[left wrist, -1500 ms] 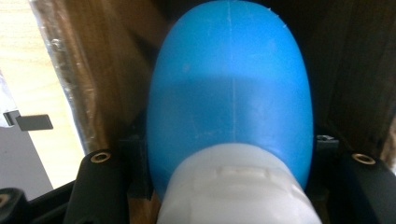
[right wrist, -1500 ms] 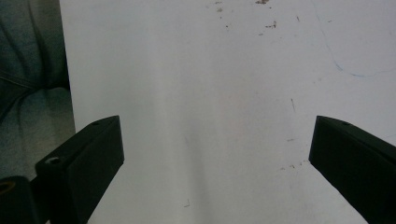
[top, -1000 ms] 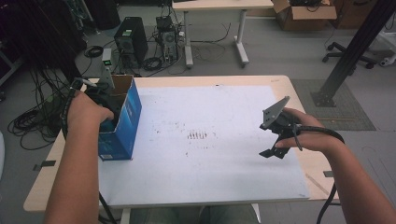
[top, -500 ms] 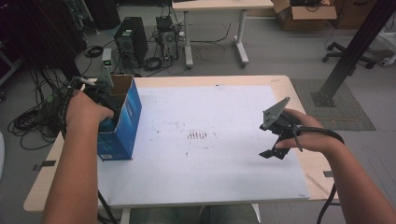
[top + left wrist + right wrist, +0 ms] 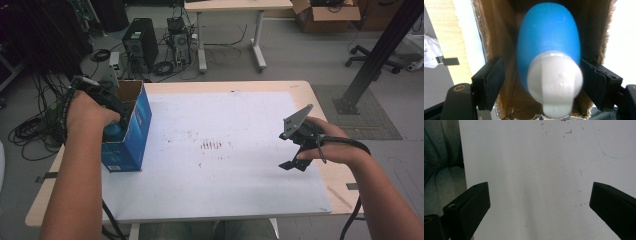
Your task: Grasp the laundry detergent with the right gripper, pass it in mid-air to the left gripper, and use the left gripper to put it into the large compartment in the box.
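An open blue cardboard box [image 5: 136,131] stands at the table's left edge. Inside it is a blue bottle [image 5: 549,47] with a white cap [image 5: 555,85], seen as a blue patch [image 5: 113,132] from above. My left gripper [image 5: 107,107] reaches down into the box. In the left gripper view the left gripper [image 5: 541,75] is open and straddles the bottle; the right jaw touches it and a gap shows beside the left jaw. My right gripper [image 5: 296,146] hovers over the right side of the white sheet [image 5: 225,180]. It [image 5: 539,195] is open with nothing between its fingers.
The white sheet covers most of the wooden table [image 5: 320,95], with small dark marks [image 5: 212,145] in its middle. Computer towers [image 5: 140,42] and cables [image 5: 30,130] lie on the floor behind and left. A black post [image 5: 375,55] stands at the right.
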`<state>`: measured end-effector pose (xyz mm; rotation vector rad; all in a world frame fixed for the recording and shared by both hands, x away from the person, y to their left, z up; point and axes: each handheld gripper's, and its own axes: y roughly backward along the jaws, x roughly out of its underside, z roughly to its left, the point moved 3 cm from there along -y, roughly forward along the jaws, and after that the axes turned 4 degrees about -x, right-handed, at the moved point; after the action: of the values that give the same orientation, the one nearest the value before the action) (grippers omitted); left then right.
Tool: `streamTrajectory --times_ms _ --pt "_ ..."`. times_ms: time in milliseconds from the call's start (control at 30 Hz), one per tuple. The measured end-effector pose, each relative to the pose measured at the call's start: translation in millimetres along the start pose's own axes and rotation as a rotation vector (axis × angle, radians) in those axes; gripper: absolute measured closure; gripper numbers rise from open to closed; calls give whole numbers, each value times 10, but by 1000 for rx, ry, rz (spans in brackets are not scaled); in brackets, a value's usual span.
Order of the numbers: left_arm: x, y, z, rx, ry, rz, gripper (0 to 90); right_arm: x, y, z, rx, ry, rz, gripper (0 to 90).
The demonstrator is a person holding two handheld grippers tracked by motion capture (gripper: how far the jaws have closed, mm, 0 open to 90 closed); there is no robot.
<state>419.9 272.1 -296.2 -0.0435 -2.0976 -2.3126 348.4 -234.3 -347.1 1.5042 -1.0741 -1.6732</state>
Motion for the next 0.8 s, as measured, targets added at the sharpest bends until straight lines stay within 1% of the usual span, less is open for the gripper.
streamTrajectory --times_ms 200,300,367,500,567,633,667,700,733,800 --pt "30 81 -5 -2 -6 -8 213 3 21 11 3 2 -4 34" --pt "43 121 -11 -4 -11 -19 183 4 30 17 4 3 -7 34" --pt "54 147 -19 -6 -24 -25 156 6 37 22 5 3 -7 34" --pt "77 199 -34 -21 -66 -37 102 10 54 35 6 7 -11 34" --pt "91 223 -53 -14 -75 -44 72 15 62 41 7 8 -12 33" --pt "108 245 -75 -14 -82 -40 49 21 69 48 7 6 -13 34" --pt "108 245 -75 -14 -82 -40 43 25 73 49 8 7 -11 34" --pt "122 274 -97 -18 -97 -44 42 27 76 52 7 7 -11 34" --pt "128 292 -110 -18 -102 -46 40 29 78 55 7 8 -11 34" --pt "135 310 -125 -20 -106 -48 36 30 82 58 8 7 -10 34"
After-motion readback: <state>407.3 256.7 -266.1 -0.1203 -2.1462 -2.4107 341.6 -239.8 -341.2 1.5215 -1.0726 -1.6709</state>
